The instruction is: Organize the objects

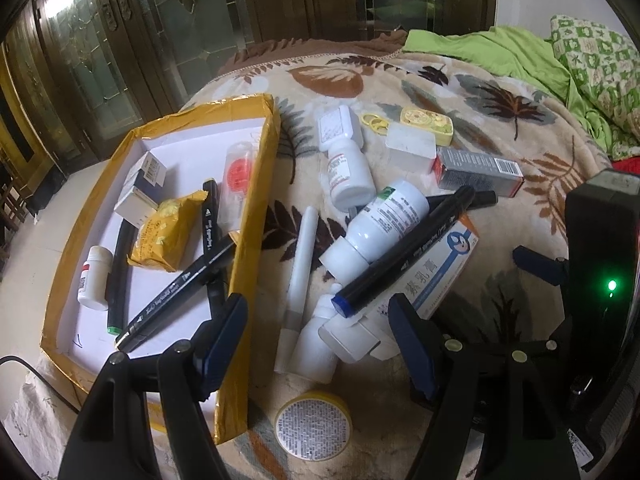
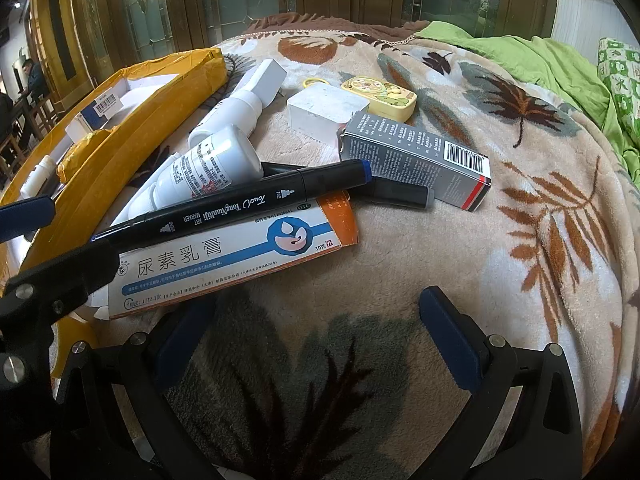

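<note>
Marker [image 2: 256, 204] reads "Touch ART MARKER"; box [image 2: 224, 256] reads "尿素乳膏".

A leaf-patterned blanket [image 2: 460, 264] covers the bed, with green bedding [image 1: 500, 52] far right and dark glass-panelled doors [image 1: 132, 40] beyond.

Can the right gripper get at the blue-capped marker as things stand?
Probably yes. The right gripper is open and empty, and the blue-capped marker lies on top of the ointment box with nothing over it.
</note>
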`<state>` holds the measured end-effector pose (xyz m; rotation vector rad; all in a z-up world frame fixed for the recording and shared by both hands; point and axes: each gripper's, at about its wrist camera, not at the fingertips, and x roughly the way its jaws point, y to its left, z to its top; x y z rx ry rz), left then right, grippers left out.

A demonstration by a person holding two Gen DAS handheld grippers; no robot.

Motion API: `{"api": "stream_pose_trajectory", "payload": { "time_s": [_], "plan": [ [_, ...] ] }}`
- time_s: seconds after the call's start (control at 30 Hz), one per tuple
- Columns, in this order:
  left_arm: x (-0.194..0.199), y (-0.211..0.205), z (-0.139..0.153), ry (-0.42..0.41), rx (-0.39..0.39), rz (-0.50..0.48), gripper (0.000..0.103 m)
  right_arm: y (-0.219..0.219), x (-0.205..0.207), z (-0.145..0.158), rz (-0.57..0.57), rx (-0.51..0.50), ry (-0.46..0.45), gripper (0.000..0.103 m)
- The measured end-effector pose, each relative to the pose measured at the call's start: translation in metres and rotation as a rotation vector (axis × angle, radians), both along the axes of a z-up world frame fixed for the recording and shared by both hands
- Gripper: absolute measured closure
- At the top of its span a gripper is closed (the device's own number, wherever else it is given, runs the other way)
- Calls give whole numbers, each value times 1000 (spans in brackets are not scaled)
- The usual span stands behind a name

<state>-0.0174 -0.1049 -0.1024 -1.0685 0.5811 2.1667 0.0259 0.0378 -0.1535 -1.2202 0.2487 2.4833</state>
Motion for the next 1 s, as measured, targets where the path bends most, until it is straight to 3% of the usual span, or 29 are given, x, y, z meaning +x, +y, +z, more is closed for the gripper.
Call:
{"api": "stream_pose_trajectory", "payload": {
  "time_s": [0.33, 0.73, 1.0],
  "plan": [
    [1, -1, 3, 13, 9, 1, 30, 0, 0, 0, 0, -1, 1, 0],
    [-9, -6, -2, -69, 20, 31, 30, 0, 0, 0, 1, 0, 1, 0],
    [-4, -6, 4, -32, 30, 22, 30, 0, 0, 0, 1, -1, 0, 0]
  ]
}}
